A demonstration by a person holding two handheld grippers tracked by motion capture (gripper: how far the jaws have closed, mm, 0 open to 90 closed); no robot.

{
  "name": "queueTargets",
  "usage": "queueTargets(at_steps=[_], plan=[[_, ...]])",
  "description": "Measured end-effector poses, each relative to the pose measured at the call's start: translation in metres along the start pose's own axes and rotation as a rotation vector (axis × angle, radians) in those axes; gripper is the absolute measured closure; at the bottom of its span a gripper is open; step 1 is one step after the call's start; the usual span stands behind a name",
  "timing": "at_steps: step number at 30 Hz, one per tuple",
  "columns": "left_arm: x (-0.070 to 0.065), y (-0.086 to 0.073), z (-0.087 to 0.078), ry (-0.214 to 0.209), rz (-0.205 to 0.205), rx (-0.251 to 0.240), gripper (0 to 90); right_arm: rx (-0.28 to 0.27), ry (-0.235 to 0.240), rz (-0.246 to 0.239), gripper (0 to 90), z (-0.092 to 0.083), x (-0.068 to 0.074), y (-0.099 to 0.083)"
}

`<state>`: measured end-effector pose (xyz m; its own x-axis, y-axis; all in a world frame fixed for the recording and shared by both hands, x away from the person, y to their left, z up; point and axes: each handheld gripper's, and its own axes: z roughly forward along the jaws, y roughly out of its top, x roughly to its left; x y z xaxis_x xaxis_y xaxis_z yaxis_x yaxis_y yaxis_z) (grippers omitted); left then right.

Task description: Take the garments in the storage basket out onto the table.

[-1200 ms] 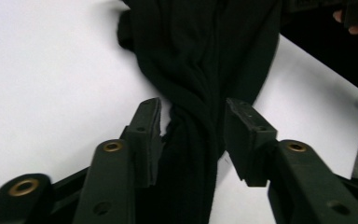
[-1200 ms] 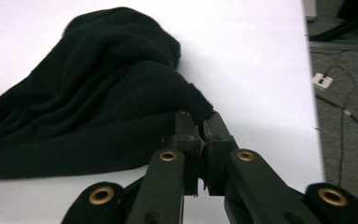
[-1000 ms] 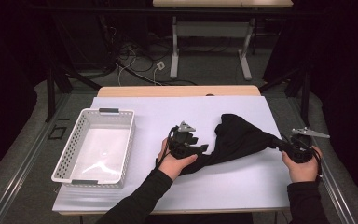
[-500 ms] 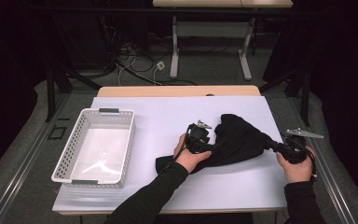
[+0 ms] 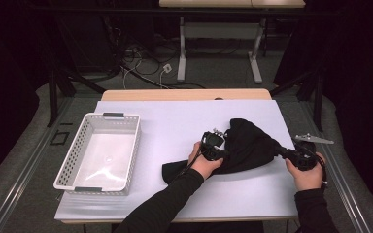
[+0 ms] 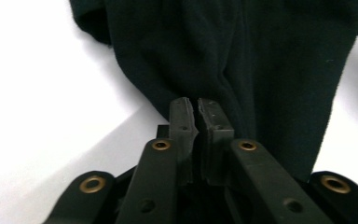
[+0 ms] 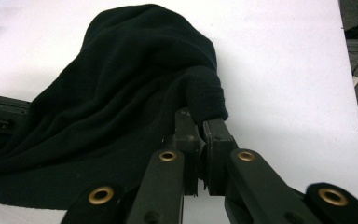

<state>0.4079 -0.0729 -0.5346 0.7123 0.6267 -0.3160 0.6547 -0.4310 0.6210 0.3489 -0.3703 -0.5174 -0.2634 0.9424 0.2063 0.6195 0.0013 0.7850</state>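
1. Right of centre in the high view, the black cloth (image 5: 245,148) lies on the white table (image 5: 184,121), stretched as a long band from lower left to right, with a hump in its middle.
2. At the right end of that band, the right gripper (image 5: 284,153) is clamped on a corner of the cloth; the right gripper view shows the bunched fleece (image 7: 205,100) pinched at its tips.
3. Midway along the band's near edge sits the left gripper (image 5: 222,154), the nearer one to the loose tail at lower left. Its jaws have just been closing and now stand together.
4. Seen from the left gripper view, the closed tips (image 6: 199,116) lie against a fold of the cloth (image 6: 242,65); whether fabric is actually caught between them I cannot tell.
5. Far left in the high view stands the white basket (image 5: 67,162), well apart from the cloth; neither gripper view includes it.
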Motion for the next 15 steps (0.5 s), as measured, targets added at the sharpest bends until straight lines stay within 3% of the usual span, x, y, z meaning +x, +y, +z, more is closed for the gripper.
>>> queueTargets(at_steps=[7, 15], plan=[[0.005, 0.006, -0.021, 0.018, 0.0, -0.054, 87.4, -0.005, -0.006, 0.002, 87.2, -0.001, -0.002, 0.0], [0.028, 0.021, -0.073, 0.072, -0.036, -0.19, 87.9, -0.007, -0.018, 0.007, 87.3, -0.003, -0.006, 0.0]])
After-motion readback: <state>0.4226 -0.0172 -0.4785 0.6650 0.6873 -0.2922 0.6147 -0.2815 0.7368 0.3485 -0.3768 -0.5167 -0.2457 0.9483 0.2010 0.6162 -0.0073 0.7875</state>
